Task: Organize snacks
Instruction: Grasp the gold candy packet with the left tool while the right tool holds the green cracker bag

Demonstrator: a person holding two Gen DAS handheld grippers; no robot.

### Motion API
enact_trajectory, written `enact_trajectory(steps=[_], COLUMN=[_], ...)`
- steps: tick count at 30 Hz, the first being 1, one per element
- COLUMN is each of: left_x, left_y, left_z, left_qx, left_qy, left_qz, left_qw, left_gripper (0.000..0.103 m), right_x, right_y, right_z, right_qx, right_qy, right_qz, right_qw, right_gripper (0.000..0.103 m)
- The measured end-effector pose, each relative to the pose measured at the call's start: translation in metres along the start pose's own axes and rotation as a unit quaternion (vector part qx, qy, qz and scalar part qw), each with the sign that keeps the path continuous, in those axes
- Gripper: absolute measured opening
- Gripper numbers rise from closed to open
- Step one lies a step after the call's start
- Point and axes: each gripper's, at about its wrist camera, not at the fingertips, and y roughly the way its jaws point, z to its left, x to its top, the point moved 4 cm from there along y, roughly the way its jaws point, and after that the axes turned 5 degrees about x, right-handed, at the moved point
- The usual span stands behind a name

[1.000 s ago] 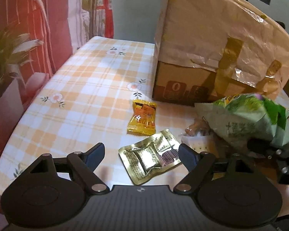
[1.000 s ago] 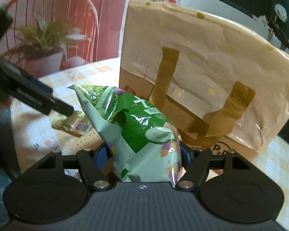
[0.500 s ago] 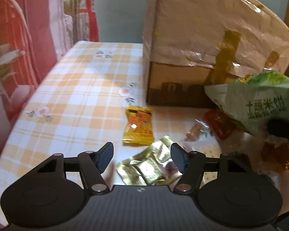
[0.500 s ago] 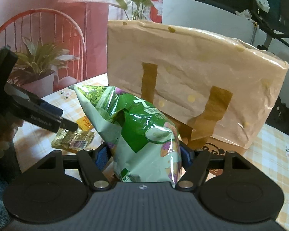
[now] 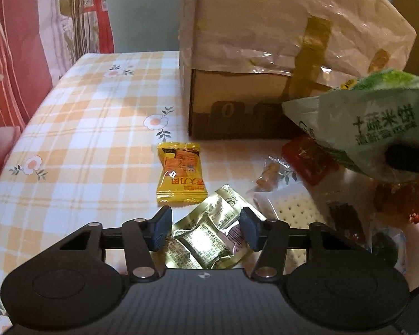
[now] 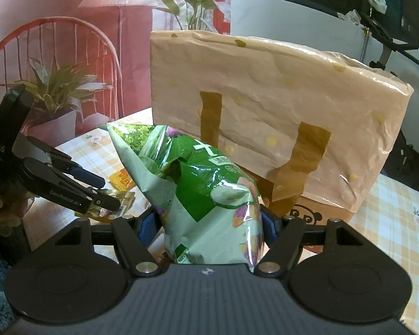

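Your left hand-held gripper (image 5: 203,230) sits low over the bench (image 5: 78,139), its 2 jaws either side of the gold foil packet (image 5: 206,240); they have just been closing, yet a gap shows between each pad and the foil, so nothing is gripped. That packet lies flat on the checked cloth, its long axis running diagonally — near-left corner under the gripper, far end pointing up and right toward the perforated cracker pack (image 5: 296,209). Just beyond it, apart by a thin strip of cloth, the yellow snack packet (image 5: 180,177) lies flat with its long axis pointing away from you toward the cardboard box (image 5: 237,106). Your right hand-held gripper (image 6: 209,223) is clamped on the green snack bag (image 6: 204,195) — both pads press into its lower sides, and the bag stands upright with its long axis vertical, its crimped top corner leaning left. Behind it rises the box under its taped paper wrap (image 6: 265,97). To the right in the left wrist view lie a red wrapped sweet (image 5: 307,162), a small clear-wrapped snack (image 5: 268,176) and an orange-wrapped piece (image 5: 402,198), close together.
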Motion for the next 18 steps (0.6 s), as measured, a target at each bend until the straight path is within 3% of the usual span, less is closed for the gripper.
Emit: enact_trajectory(steps=[12, 18], left_x=[-0.009, -0.016], left_y=[-0.007, -0.012], left_z=[0.001, -0.005], left_qx=[0.003, -0.005], left_qy=[0.000, 0.010], left_qz=[0.010, 0.019], left_qw=[0.9999, 0.9998], left_gripper=[0.058, 0.069], right_x=[0.001, 0.000], right_y=[0.000, 0.000], right_z=[-0.001, -0.001], right_qx=[0.006, 0.011], right_qy=[-0.001, -0.003], right_qz=[0.001, 0.002], right_qw=[1.000, 1.000], right_gripper=[0.072, 0.072])
